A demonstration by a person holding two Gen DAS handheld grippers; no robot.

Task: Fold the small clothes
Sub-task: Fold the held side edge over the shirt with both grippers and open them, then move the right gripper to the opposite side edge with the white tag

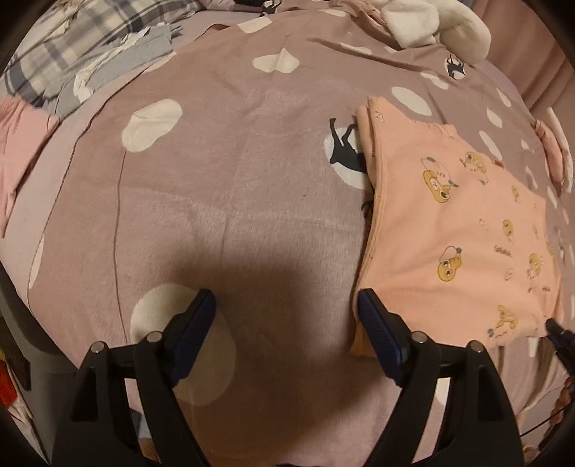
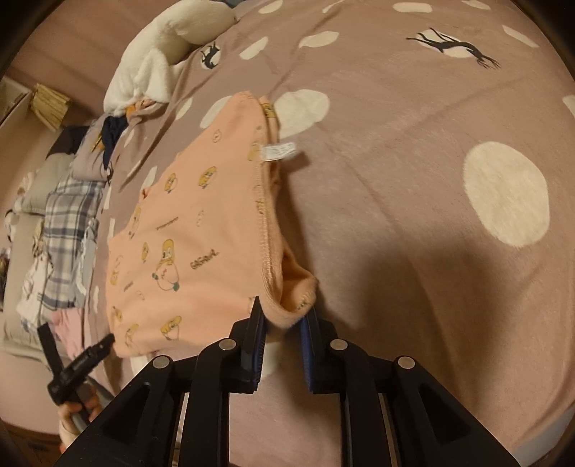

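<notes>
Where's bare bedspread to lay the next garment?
Free: bedspread between peach garment and the plaid clothes pile. Also beyond the garment's tag edge in the right wrist view. Crowded: white plush at the head, clothes along the pile side.

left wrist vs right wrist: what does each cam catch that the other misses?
Left wrist only: the left gripper open above bare bedspread, nothing between its fingers.

Right wrist only: the white care label, and the right gripper slightly parted with a fold of the garment's corner between its fingers; whether the pads press on it is unclear.

Both: the folded peach garment, the white plush item, and the plaid cloth.
</notes>
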